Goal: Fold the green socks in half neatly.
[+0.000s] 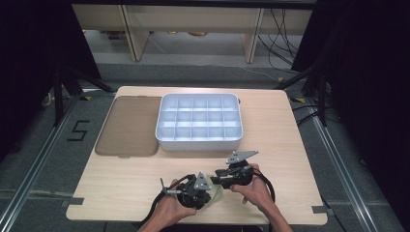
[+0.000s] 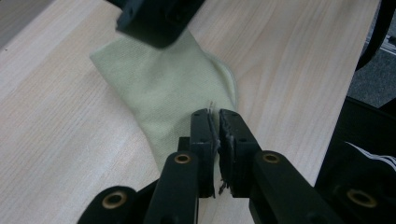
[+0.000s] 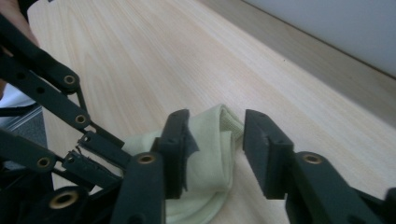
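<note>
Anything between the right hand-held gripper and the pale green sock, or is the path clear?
Nothing visible blocks it. The right hand-held gripper has its jaws apart with the folded end of the pale green sock already between them, pads not pressing. The left hand-held gripper is clamped on the sock's other edge, off to the side.

Even overhead light falls on the pale bench in the high view, while the surroundings sink into near black. Shadows there are soft and short. The white tray shows mild glare. In both gripper views the near fingers are soft and underexposed, and the sock is fairly sharp.
</note>
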Motion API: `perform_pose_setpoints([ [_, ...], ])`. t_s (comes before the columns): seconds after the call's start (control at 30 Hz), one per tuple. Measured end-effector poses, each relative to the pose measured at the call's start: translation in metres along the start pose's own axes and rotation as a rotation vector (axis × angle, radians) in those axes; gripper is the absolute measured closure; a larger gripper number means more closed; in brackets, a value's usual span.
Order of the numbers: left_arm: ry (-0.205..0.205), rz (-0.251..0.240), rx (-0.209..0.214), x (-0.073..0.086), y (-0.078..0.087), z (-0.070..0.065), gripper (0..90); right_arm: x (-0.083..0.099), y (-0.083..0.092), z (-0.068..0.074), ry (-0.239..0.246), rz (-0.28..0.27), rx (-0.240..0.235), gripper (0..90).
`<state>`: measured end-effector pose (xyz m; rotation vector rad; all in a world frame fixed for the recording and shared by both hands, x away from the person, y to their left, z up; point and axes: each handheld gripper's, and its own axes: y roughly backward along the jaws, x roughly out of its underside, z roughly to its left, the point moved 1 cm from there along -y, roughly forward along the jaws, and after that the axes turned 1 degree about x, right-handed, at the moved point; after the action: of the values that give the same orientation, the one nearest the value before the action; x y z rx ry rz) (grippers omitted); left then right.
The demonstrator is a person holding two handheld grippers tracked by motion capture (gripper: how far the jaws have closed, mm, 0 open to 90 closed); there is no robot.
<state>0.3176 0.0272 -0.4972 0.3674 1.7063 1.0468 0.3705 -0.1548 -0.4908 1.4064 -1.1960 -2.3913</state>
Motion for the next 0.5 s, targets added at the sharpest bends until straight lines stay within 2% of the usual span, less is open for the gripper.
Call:
perform_pose_setpoints([
  [0.07,-0.002,0.0,-0.002,0.0,0.0,0.0,83.0,-0.001,-0.003,-0.001,0.027,0.004,0.003,56.6],
  [0.13,0.006,-0.006,-0.006,0.0,0.0,-0.001,82.7,0.0,-0.007,0.001,0.021,0.03,-0.011,51.3],
  [0.2,0.001,0.003,-0.008,0.001,0.0,-0.002,82.7,0.001,-0.012,0.001,0.021,0.059,-0.008,48.6],
  [0.23,0.003,-0.007,-0.009,0.001,-0.001,-0.003,82.5,0.002,-0.015,0.0,0.022,0.067,-0.006,47.5],
  [0.3,-0.023,0.015,-0.011,0.001,0.001,-0.001,82.4,0.003,-0.018,-0.003,-0.007,0.079,-0.021,44.5],
  [0.4,-0.015,0.005,-0.011,0.001,0.0,-0.002,82.3,0.004,-0.021,-0.006,-0.028,0.094,-0.016,40.3],
  [0.5,-0.009,0.001,-0.012,0.001,0.0,-0.003,82.3,0.004,-0.024,-0.007,-0.028,0.103,-0.037,40.1],
])
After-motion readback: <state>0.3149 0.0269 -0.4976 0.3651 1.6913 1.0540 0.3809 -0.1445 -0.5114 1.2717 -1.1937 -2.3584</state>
